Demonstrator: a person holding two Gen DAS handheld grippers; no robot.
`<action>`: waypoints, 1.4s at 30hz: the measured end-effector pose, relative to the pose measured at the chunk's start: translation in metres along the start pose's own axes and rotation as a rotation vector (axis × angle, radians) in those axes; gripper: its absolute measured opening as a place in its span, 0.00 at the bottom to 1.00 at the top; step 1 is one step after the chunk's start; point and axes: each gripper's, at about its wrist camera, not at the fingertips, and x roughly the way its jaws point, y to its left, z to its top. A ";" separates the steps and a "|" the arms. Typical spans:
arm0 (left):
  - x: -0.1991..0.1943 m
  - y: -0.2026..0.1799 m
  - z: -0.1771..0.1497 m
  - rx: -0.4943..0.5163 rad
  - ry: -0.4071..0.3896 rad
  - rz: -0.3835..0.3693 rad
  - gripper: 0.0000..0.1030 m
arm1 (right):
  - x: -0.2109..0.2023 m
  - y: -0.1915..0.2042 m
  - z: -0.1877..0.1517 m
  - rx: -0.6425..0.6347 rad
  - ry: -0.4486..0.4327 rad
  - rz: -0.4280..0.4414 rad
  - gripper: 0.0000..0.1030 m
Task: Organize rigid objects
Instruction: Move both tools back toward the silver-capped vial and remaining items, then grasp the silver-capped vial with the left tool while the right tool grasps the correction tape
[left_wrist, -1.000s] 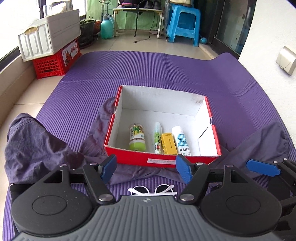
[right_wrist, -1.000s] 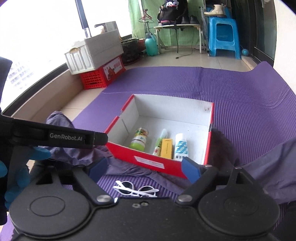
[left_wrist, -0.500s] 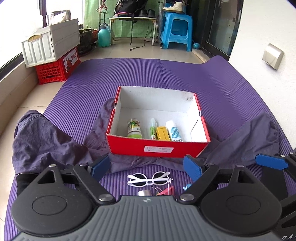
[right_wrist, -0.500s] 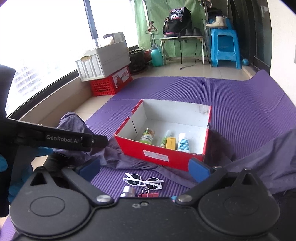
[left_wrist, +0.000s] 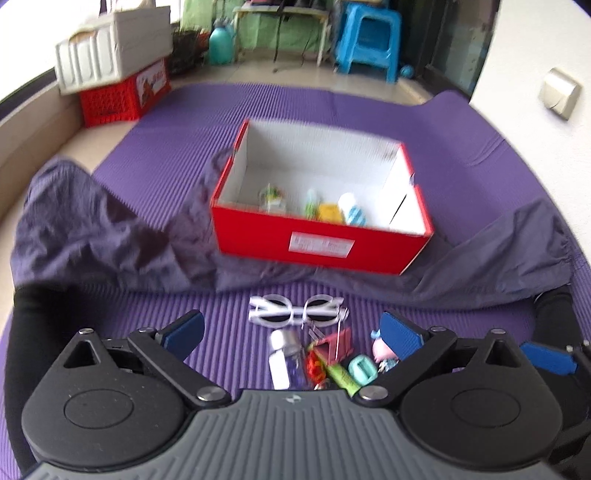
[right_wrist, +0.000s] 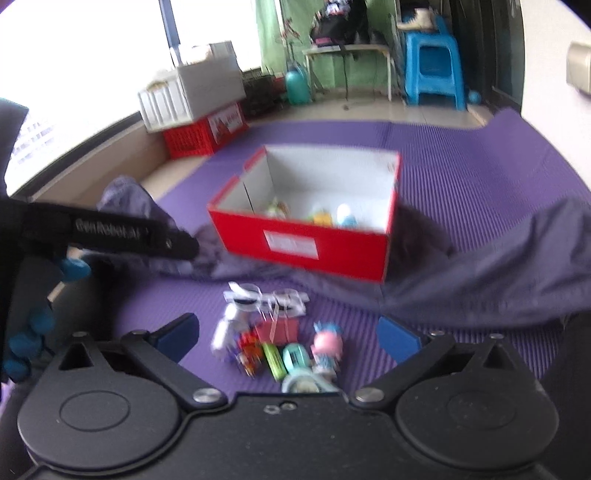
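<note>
Below us, white sunglasses (left_wrist: 297, 314) lay on the purple mat (left_wrist: 332, 110), long axis running left to right, just before the red box (left_wrist: 317, 247). Our left gripper (left_wrist: 291, 332) was opening, nothing between its jaws; our right gripper (right_wrist: 288, 336) stood wide and empty. Only the right view showed our blue-gloved hand (right_wrist: 27, 332). 1 second earlier, only the sunglasses showed; now a small clutter (left_wrist: 325, 362) appeared beneath them.

small items (left_wrist: 317, 354) on the mat (left_wrist: 221, 306) just before the glasses (left_wrist: 295, 312), box (left_wrist: 321, 247) on cloth (left_wrist: 110, 236) behind
</note>
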 end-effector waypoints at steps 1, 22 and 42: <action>0.005 0.001 -0.002 -0.013 0.019 -0.001 0.99 | 0.003 -0.001 -0.006 -0.001 0.015 -0.002 1.00; 0.131 0.022 -0.023 -0.137 0.296 0.084 0.99 | 0.077 -0.018 -0.054 0.001 0.214 0.003 0.90; 0.159 0.035 -0.031 -0.173 0.317 0.102 0.99 | 0.121 -0.014 -0.079 -0.149 0.296 -0.040 0.75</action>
